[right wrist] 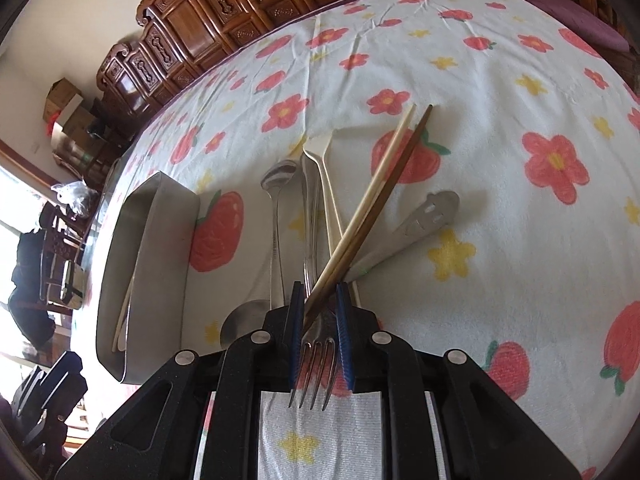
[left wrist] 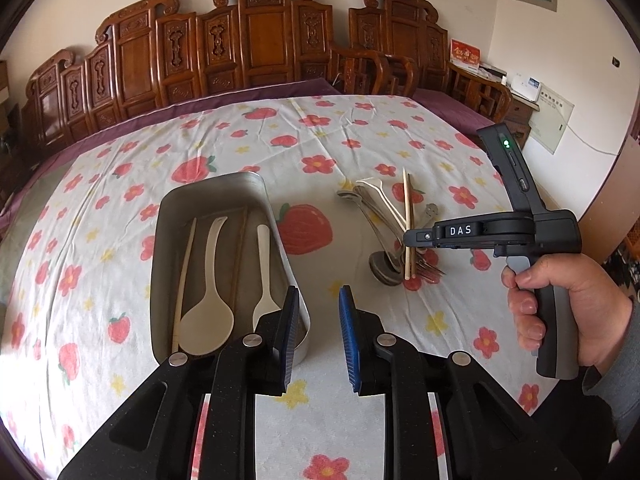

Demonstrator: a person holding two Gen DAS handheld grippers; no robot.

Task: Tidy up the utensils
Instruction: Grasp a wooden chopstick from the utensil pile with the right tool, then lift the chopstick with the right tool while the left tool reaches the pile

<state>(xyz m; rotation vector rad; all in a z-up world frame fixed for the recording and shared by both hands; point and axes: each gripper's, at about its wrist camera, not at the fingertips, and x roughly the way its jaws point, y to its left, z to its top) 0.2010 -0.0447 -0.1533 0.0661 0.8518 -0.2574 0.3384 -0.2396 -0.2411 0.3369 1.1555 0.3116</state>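
Utensils: a pale chopstick point(right wrist: 372, 196) and a dark one point(right wrist: 400, 184) are crossing a pile of metal spoons (fork point(right wrist: 316, 356) underneath), lying mid-table beside the steel tray point(left wrist: 168, 216) | right gripper point(right wrist: 318, 300) is angling steeply down, fingers narrow, straddling both chopsticks, grip unclear | left gripper point(left wrist: 319, 300) is hovering narrowly parted, empty, near the tray's corner.

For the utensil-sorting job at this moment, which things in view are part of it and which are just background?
Part of the job:
metal tray holding white spoons
loose pile: chopsticks, fork, metal spoons
right claw, around the chopstick ends
left claw, empty

Just lying about:
floral tablecloth
carved wooden bench
cardboard boxes
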